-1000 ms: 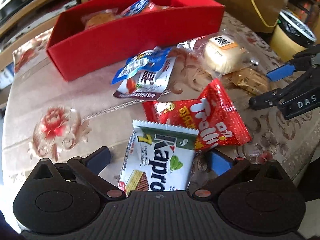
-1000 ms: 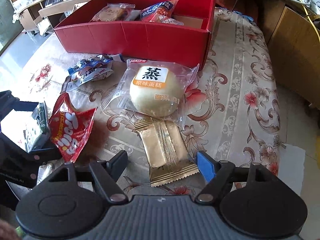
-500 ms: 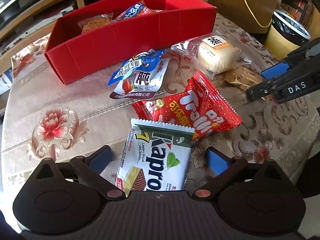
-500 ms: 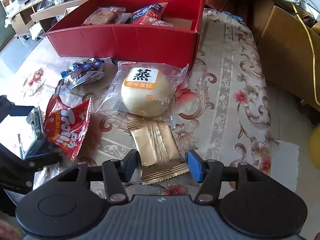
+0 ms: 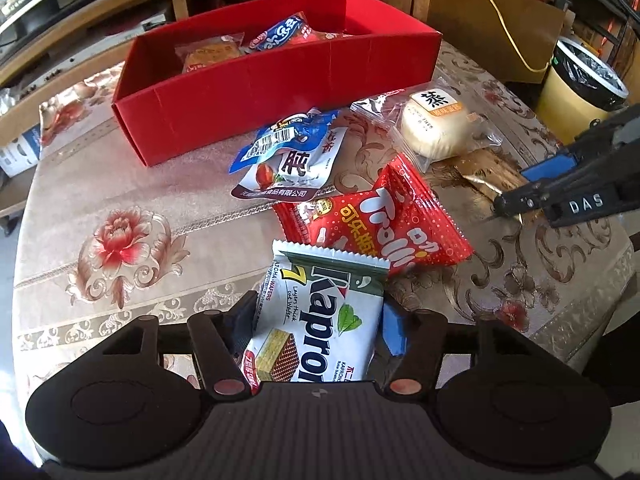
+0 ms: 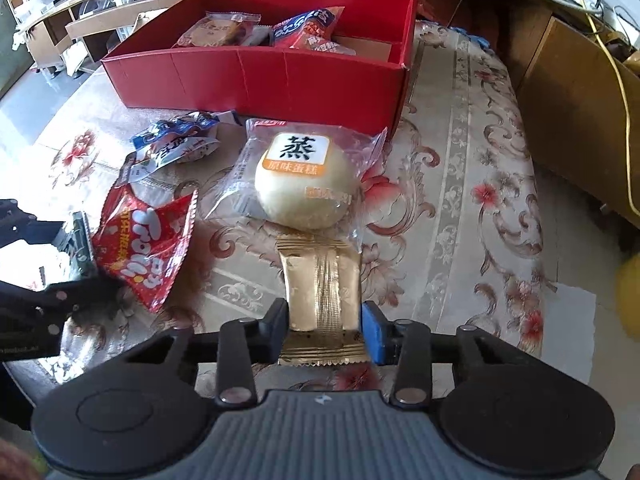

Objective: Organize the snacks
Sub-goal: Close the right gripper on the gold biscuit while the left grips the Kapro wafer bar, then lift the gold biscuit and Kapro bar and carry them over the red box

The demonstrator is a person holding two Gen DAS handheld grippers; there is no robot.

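My left gripper (image 5: 318,320) is closing on a green and white wafer pack (image 5: 332,300); its pads touch both long edges. The right gripper (image 6: 324,324) is shut on the near end of a gold packet (image 6: 322,280) lying on the tablecloth. On the cloth between us lie a red gummy bag (image 5: 384,220), a blue and white packet (image 5: 292,156) and a wrapped steamed cake (image 6: 304,184). Behind them stands the red box (image 5: 280,92) with several snacks inside. The right gripper's fingers (image 5: 520,200) show at the right of the left wrist view.
A yellow bin with a black liner (image 5: 580,84) and a cardboard box (image 5: 492,24) stand past the table's far right edge. A wooden cabinet (image 6: 580,80) flanks the table. The floral cloth (image 5: 120,240) covers the table to its near edge.
Both grippers have closed: the left from wide apart onto the wafer pack, the right from half open onto the gold packet. Neither hand has shifted much.
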